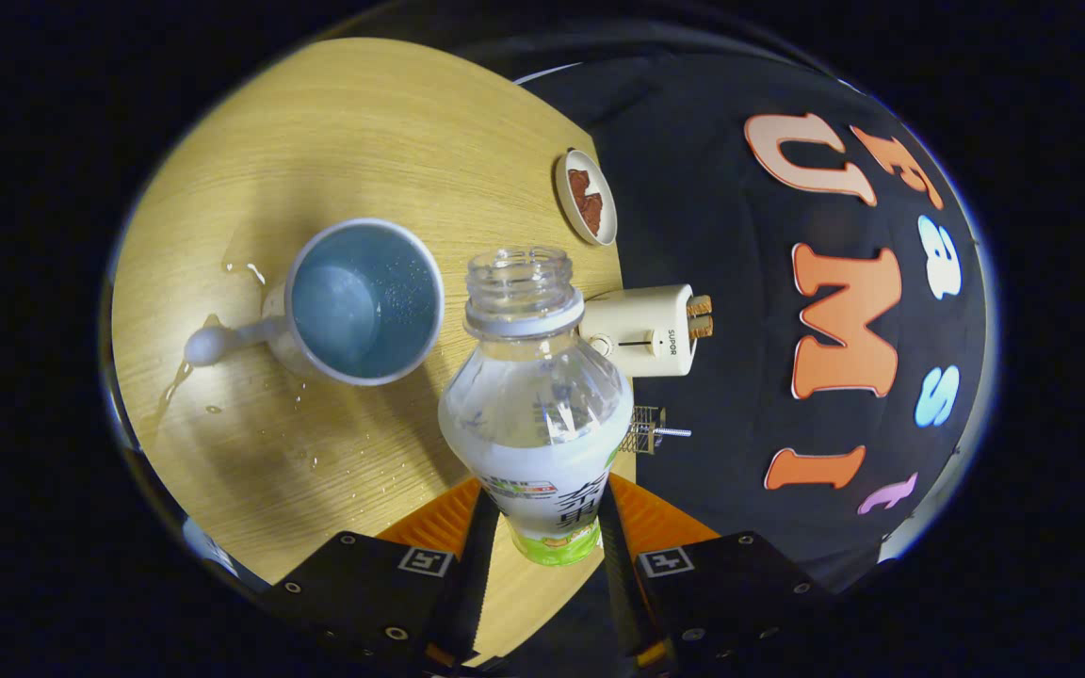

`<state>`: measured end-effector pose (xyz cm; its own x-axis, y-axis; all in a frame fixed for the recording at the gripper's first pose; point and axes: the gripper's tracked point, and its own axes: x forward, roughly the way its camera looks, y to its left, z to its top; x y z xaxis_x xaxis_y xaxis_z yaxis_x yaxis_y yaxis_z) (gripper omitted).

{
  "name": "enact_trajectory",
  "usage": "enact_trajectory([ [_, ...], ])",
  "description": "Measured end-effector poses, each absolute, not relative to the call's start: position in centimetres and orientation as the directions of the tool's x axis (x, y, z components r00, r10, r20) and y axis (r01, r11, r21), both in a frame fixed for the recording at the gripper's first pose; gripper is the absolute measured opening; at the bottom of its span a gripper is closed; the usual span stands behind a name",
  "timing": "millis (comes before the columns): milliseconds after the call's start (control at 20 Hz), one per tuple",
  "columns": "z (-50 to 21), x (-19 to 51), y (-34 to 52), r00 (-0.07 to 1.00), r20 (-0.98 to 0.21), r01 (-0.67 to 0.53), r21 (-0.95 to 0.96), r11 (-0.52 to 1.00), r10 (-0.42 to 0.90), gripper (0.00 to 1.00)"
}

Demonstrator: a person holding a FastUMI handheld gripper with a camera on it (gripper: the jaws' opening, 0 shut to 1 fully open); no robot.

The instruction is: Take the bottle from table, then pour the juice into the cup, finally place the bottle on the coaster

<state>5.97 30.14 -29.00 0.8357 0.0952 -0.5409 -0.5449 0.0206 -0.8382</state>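
My gripper (542, 532) is shut on a clear plastic bottle (535, 405), one finger pressing on each side of its labelled body. The bottle has no cap, and whitish juice fills its lower part. The view is rolled to one side, so the bottle is tilted. Its open neck (519, 282) points past the rim of a blue-lined mug (364, 301) that stands just beyond the fingers on the wooden table (364, 132). The mug's handle (222, 341) sticks out on the side away from the bottle. Pale liquid lies in the mug's bottom.
Small wet spots lie on the wood around the mug. Beyond the bottle, near the table's edge, are a small dish (586, 198) with something reddish in it, a cream toaster (648, 331) holding toast, and a tiny wire rack (646, 430).
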Motion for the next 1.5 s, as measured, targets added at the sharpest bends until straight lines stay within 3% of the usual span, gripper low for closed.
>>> enact_trajectory([
  [450,-29.7,5.5,29.5,0.717,-0.660,-0.671,-0.565,0.479,0.226,0.57],
  [650,-28.2,7.4,28.3,0.704,-0.655,-0.635,-0.406,0.657,0.275,0.57],
  [1500,-29.3,19.7,29.4,0.727,-0.545,-0.543,-0.086,0.835,0.417,0.57],
])
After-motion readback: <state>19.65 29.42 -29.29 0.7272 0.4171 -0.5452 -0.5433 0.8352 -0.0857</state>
